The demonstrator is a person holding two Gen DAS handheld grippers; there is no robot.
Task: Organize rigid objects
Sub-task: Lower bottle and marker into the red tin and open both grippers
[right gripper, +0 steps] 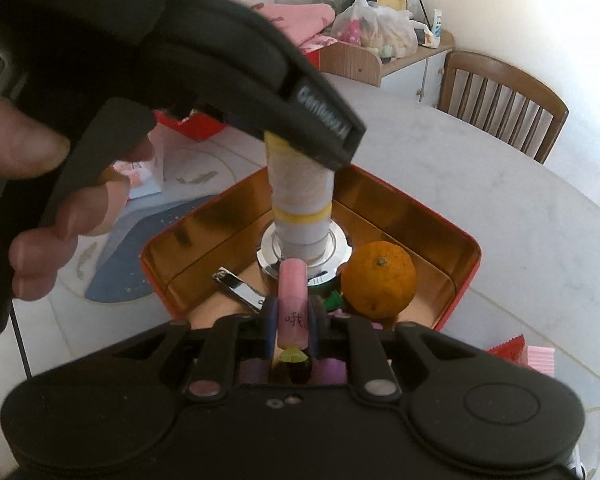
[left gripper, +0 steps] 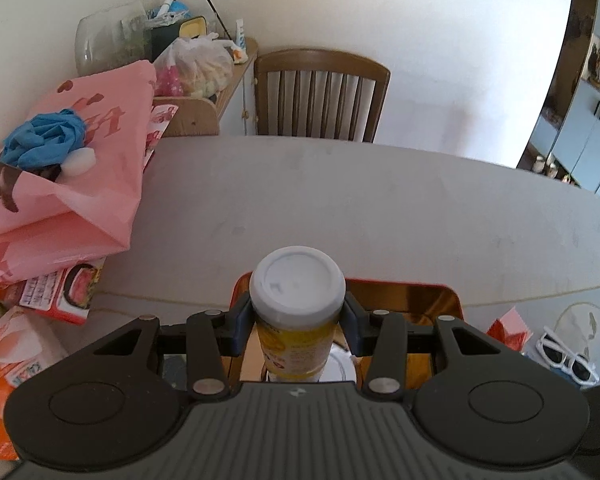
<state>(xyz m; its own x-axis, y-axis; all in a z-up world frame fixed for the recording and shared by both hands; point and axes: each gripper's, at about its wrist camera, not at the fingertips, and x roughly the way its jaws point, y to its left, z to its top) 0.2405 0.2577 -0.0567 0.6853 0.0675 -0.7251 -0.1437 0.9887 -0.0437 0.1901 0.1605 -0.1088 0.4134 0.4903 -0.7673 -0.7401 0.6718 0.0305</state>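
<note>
Over the red tin (right gripper: 466, 254) on the counter (left gripper: 340, 200), left gripper (left gripper: 298, 320) fingers pinch the yellow bottle (left gripper: 296, 344); right gripper (right gripper: 293, 320) fingers squeeze a pink tube (right gripper: 294, 304).

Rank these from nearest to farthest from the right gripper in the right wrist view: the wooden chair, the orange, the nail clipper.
Measured from the right gripper:
1. Nail clipper, in the tin, just left of the jaws.
2. Orange, in the tin, to the right.
3. Wooden chair, beyond the table, upper right.
</note>
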